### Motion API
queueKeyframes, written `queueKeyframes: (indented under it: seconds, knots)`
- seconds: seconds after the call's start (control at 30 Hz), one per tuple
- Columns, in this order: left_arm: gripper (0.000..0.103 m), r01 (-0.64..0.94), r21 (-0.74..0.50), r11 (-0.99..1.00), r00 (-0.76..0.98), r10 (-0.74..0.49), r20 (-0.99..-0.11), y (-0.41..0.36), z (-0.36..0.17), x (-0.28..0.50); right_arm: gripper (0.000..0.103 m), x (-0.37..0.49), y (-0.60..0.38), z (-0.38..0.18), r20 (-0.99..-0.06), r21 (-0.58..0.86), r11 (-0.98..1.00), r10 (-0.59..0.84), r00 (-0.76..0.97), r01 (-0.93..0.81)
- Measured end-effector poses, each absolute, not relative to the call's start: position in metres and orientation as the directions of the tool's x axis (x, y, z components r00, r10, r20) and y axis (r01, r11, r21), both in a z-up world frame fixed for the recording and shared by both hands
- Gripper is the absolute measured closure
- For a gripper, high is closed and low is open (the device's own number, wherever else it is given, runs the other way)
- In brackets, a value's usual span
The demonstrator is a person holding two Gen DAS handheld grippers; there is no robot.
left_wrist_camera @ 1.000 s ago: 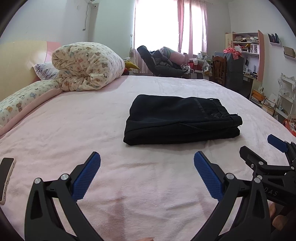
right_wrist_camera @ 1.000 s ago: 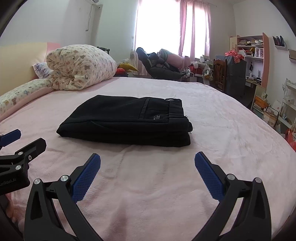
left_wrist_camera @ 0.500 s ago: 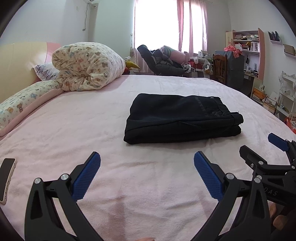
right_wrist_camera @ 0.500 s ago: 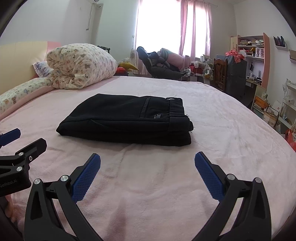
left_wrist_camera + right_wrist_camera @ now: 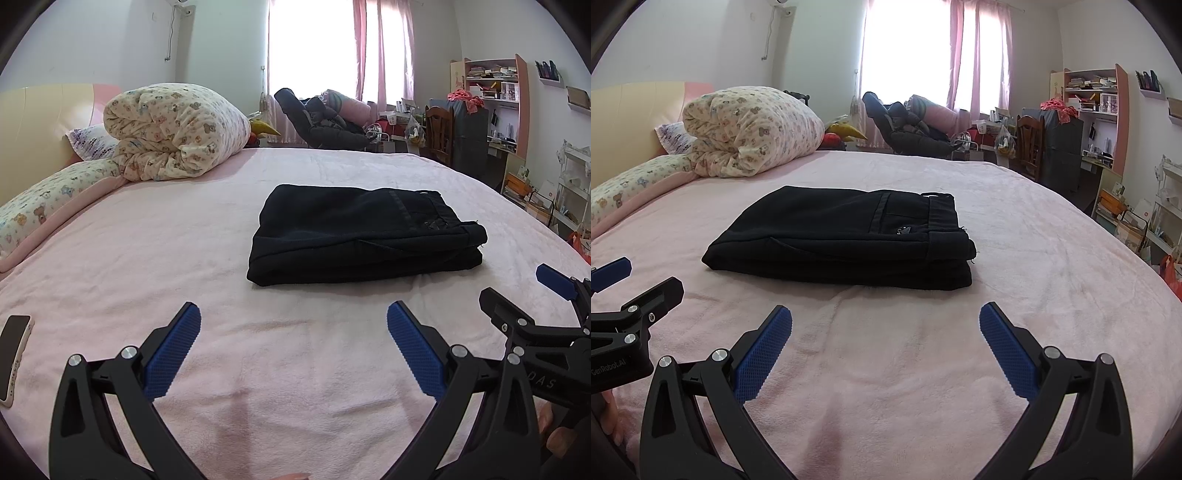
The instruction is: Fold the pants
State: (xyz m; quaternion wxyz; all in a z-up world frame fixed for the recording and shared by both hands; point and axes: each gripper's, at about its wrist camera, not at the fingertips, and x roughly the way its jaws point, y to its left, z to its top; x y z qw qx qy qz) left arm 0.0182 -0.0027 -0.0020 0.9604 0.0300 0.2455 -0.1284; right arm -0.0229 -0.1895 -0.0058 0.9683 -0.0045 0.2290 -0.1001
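A: Pants?
B: Black pants [image 5: 364, 236] folded in a flat stack on the pink bedspread [image 5: 147, 258], ahead of both jaw sets, touching neither.
A: Grippers?
B: Left gripper [image 5: 293, 345] jaws spread wide, empty. Right gripper [image 5: 885, 345] likewise. Phone [image 5: 13, 356] lies left of the left jaws.

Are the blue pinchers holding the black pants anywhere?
No. The left gripper and right gripper are both open and empty; the folded black pants lie untouched on the pink bed.
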Motion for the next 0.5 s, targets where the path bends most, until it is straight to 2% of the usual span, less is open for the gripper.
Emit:
queueKeyframes:
  seconds: [0.5]
  knots:
    - [0.002, 0.263, 0.004, 0.965, 0.848, -0.229, -0.479, -0.0039, -0.0042, 0.0181, 0.001, -0.0227, -0.1935, -0.0083, -0.446, -0.052, 0.980, -0.195, 0.874, 0.193]
